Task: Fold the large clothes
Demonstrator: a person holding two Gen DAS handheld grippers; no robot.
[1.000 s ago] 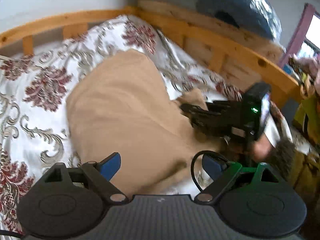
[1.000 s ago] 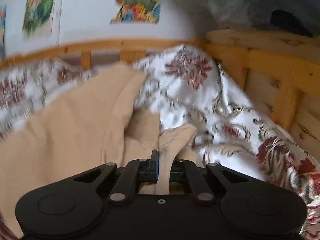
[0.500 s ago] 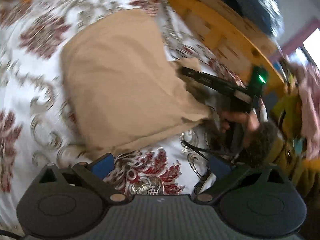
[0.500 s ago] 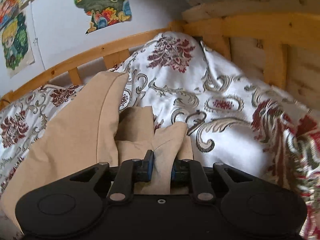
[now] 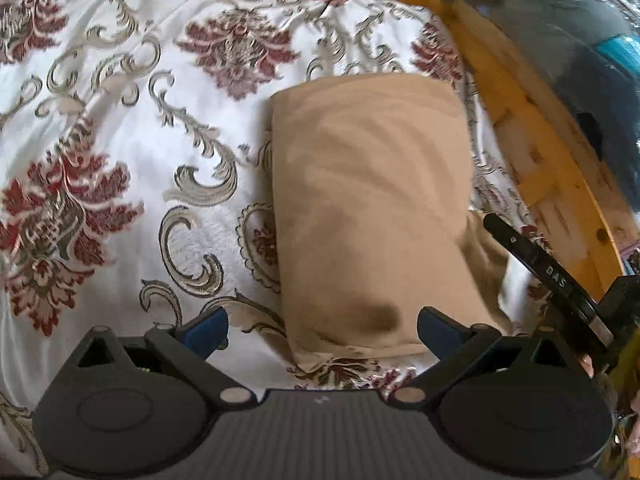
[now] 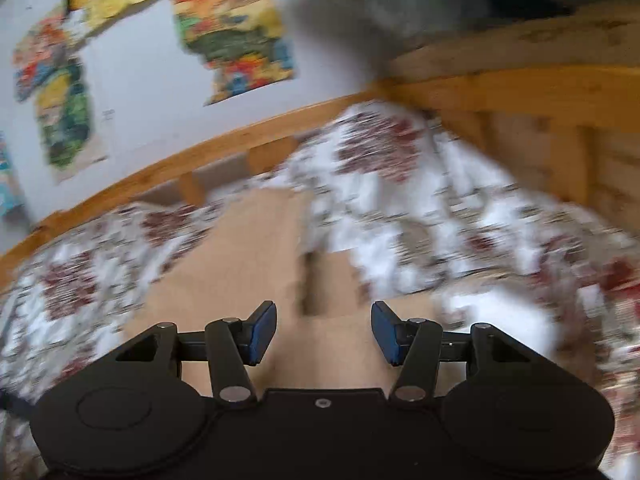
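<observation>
A tan garment lies folded into a long rectangle on the floral bedspread. My left gripper is open and empty, hovering above the garment's near end. My right gripper is open and empty just above the tan garment, which is blurred in the right wrist view. The right gripper's body shows at the right edge of the left wrist view, beside the garment's right side.
A wooden bed rail runs along the far and right sides of the bed, also seen in the right wrist view. Colourful posters hang on the wall behind. Dark bedding sits beyond the rail.
My right gripper has opened and let go of the tan fabric flap. My left gripper has swung over the garment, which now lies as a neat rectangle.
</observation>
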